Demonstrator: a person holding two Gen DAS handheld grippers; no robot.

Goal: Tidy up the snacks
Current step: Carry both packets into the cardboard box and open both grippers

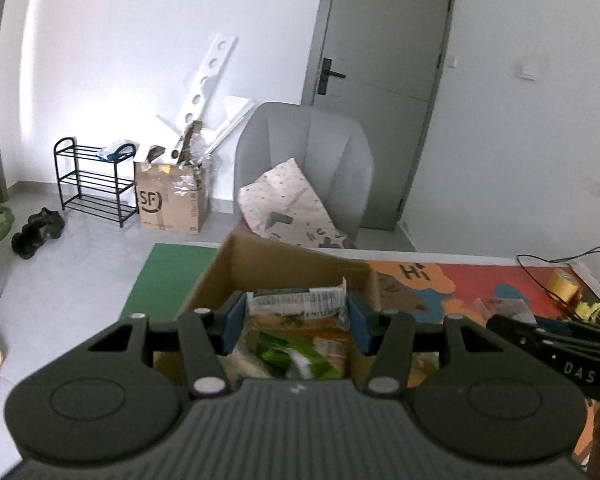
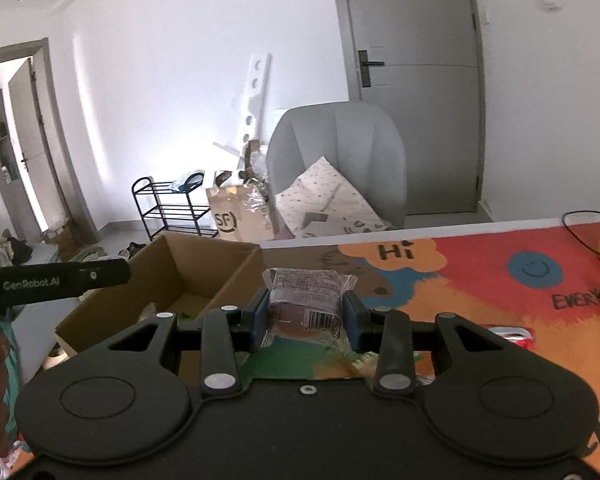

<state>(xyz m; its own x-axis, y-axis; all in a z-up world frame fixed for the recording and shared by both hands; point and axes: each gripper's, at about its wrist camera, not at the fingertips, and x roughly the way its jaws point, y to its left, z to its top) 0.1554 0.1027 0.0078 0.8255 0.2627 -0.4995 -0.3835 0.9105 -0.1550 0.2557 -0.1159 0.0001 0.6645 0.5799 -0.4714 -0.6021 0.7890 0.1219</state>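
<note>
My left gripper is shut on a snack packet with a printed label and holds it over the open cardboard box, which holds green and orange snack bags. My right gripper is shut on a clear-wrapped snack with a brown cake inside, above the colourful table mat, to the right of the same box. The left gripper's body shows over the box in the right wrist view.
A grey chair with a patterned cushion stands behind the table. A black cable and a yellow tape roll lie at the table's right. A red packet lies on the mat. An SF carton and shoe rack stand on the floor.
</note>
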